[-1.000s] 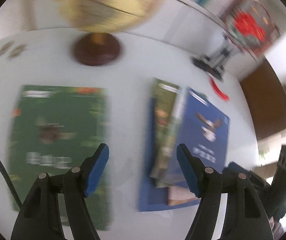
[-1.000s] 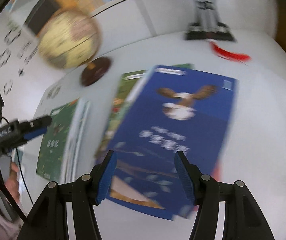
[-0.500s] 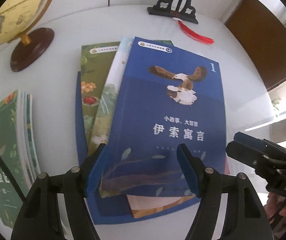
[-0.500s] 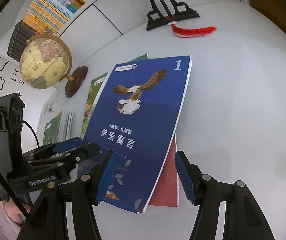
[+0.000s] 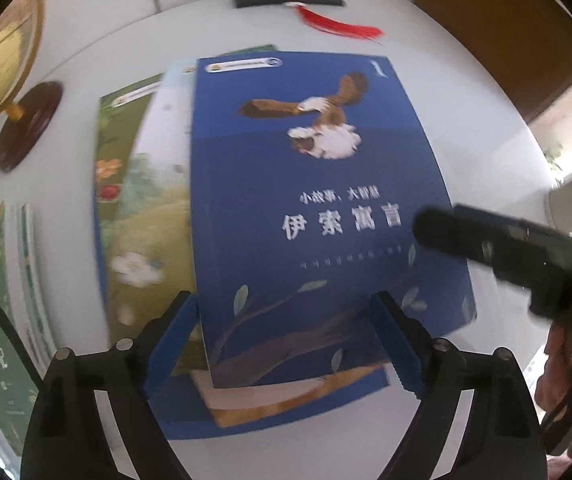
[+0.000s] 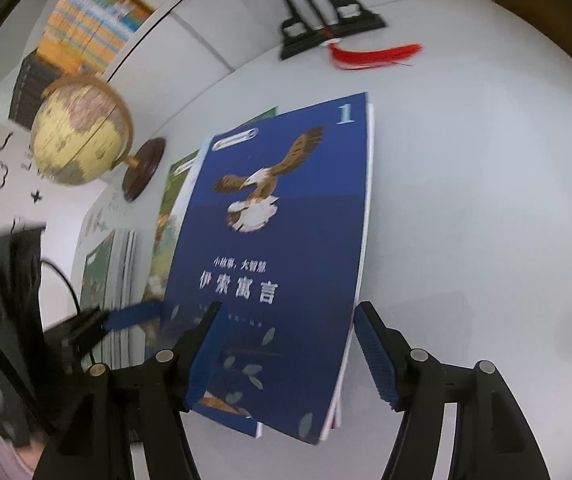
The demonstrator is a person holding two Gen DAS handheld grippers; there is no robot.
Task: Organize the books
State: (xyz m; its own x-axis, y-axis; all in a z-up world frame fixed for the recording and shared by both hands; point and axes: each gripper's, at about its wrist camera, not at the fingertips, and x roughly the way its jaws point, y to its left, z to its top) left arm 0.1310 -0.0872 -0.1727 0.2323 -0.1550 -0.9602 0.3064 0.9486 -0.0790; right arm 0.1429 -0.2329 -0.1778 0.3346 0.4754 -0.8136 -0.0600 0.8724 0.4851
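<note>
Left gripper point(image 5: 286, 344) spread, white table point(image 6: 485, 220), bookshelf point(image 6: 86, 28)

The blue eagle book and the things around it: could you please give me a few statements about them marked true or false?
1. The blue eagle book lies on top of the pile. True.
2. The left gripper is shut on it. False: its jaws stand open.
3. The globe has a yellow base. False: the base is dark brown.
4. A red tassel lies by the black stand. True.
</note>
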